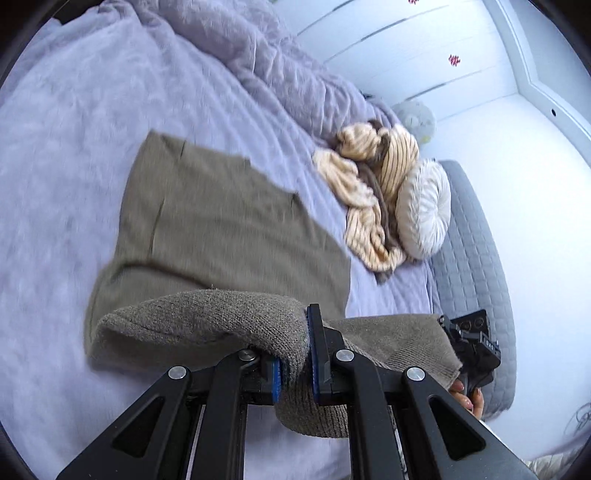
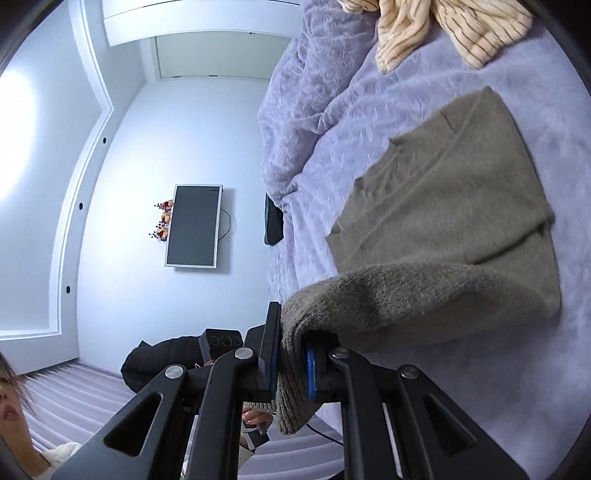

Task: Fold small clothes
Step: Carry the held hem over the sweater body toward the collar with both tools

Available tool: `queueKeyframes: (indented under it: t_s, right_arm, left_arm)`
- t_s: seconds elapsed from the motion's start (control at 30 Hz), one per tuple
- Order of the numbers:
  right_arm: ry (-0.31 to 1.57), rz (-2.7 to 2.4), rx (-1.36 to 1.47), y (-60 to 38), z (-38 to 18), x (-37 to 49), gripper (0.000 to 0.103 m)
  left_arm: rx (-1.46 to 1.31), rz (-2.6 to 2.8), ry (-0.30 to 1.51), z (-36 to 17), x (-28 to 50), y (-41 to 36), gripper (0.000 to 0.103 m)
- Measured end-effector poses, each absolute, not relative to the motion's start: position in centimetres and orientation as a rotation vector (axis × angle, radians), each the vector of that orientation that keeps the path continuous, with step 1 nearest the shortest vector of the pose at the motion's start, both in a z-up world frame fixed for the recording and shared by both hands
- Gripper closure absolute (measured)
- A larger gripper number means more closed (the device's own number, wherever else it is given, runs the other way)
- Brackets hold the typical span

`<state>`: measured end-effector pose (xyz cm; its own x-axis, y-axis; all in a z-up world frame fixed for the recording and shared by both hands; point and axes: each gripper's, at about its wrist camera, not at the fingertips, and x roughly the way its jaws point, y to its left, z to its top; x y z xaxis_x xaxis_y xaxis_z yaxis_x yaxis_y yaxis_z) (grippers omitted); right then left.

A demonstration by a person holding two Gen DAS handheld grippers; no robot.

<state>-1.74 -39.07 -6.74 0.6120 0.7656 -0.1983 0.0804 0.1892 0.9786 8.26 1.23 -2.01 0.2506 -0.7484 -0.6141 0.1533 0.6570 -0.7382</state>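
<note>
- Our left hand-held gripper (image 1: 295,354) pinches the near hem of the olive knit sweater (image 1: 221,229), closed on bunched fabric that hides its pads.
- Our right hand-held gripper (image 2: 291,365) likewise clamps that hem.
- The sweater's far part lies on the bed (image 1: 55,166); striped clothes (image 1: 373,184) sit at 1 o'clock, half covered by a cushion (image 1: 424,210).

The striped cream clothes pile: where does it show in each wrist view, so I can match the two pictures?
Left wrist view: the striped cream clothes pile lies right of centre on the lavender blanket, against a round white cushion.
Right wrist view: the pile is cut off at the top edge, right of centre.
Shared landmark: the olive knit garment, gripped by the left tongs and the right tongs.
</note>
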Motion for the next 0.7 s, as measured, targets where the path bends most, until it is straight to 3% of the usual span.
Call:
queueKeyframes:
  t_s: [0.23,0.63,0.7]
  right_arm:
    - [0.811,0.525,1.36,-42.4,-8.8,4.5,0.091]
    - [1.002,0.329,1.384,-43.9,-19.8,12.9,0.091]
    - [1.026,0.303,1.373,-44.1,-21.0,13.4,0.091]
  left_arm:
    - [-0.58,-0.59,1.127,-3.0,16.2,0.1,0.091]
    - [-0.454,-0.417,1.268,-13.7,22.3,-2.1,0.091]
    - [-0.452,-0.392,1.278,-14.6,22.5,-2.1,0.084]
